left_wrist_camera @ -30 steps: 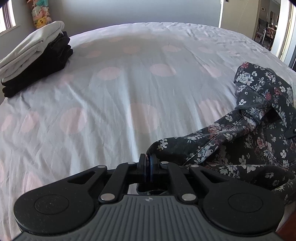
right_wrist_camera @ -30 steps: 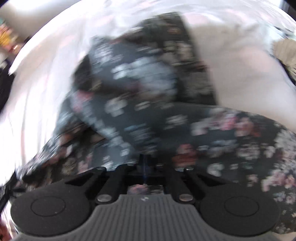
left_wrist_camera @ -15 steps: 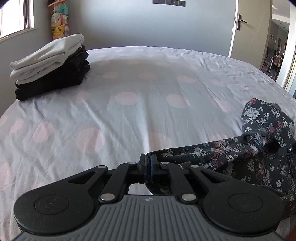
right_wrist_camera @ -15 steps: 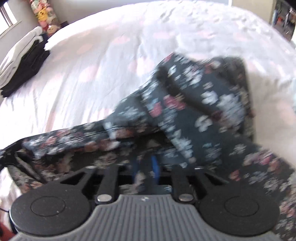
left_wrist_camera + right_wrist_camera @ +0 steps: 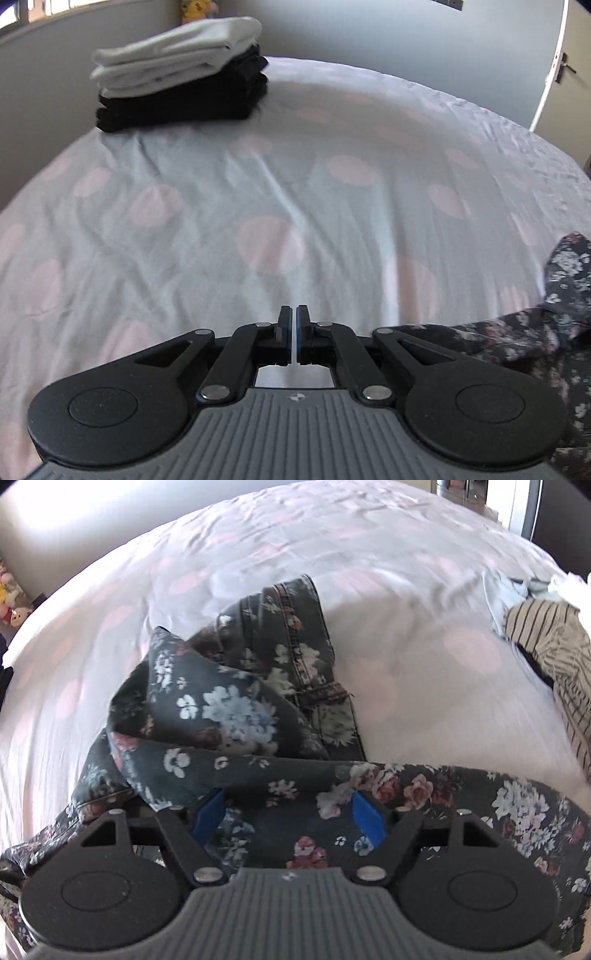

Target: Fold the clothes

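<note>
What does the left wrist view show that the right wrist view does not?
Only the left wrist view shows the folded stack of white and black clothes, the door, and the shut left claw. Only the right wrist view shows the striped cloth and the right claw, whose jaws have just been opening, with the floral fabric lying loose between them. Both show the dotted sheet and the floral garment.
</note>
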